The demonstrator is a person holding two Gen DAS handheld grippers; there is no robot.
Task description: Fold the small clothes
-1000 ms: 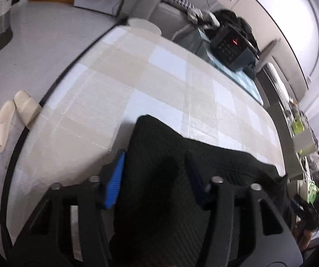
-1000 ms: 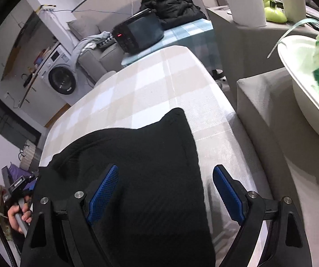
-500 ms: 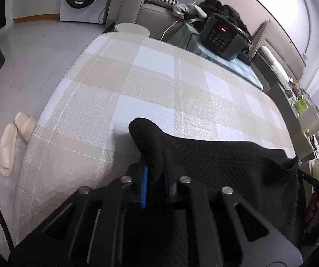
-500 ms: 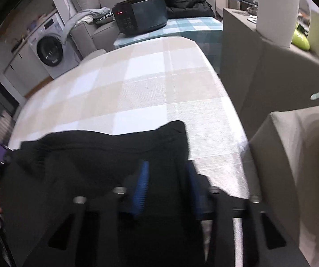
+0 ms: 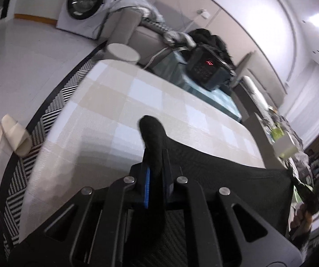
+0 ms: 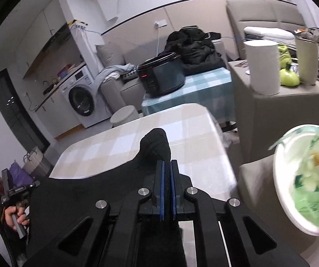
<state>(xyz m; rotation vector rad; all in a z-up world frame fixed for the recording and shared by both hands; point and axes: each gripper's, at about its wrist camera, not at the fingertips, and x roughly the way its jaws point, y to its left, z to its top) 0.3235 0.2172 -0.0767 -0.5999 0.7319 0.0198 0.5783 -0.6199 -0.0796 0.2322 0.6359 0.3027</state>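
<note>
A: Nearest the lens, what do you have?

B: The left hand-held gripper [image 5: 157,178], its jaws just brought together and clamped on one corner of a black ribbed knit garment [image 5: 215,173]. The pinched corner sticks up past the blue pads like a rounded nub.

A: And the other one?

B: The right hand-held gripper [image 6: 167,178] has likewise just closed, and is clamped on the opposite corner of the garment [image 6: 88,191], which pokes out above its blue pads in the same way.

A: So where does the garment sit?

B: It hangs stretched between the two grippers, over the near part of the counter [image 5: 119,102], which wears a beige-and-white checked cloth. Whether its lower edge touches the cloth I cannot tell.

A: Is the person visible?

B: Only a hand [image 6: 14,217], at the left edge of the right wrist view, gripping a black handle beside the garment.

A: Beyond the garment?

B: Past the counter's far end stands a dark oval slow cooker [image 6: 162,77] with a red display, on a teal checked cloth. Left of the garment, on the floor, lie pale cream slippers [image 5: 14,138] on a black-and-white striped rug. Furthest off, a white front-loading washing machine [image 5: 86,2].
</note>
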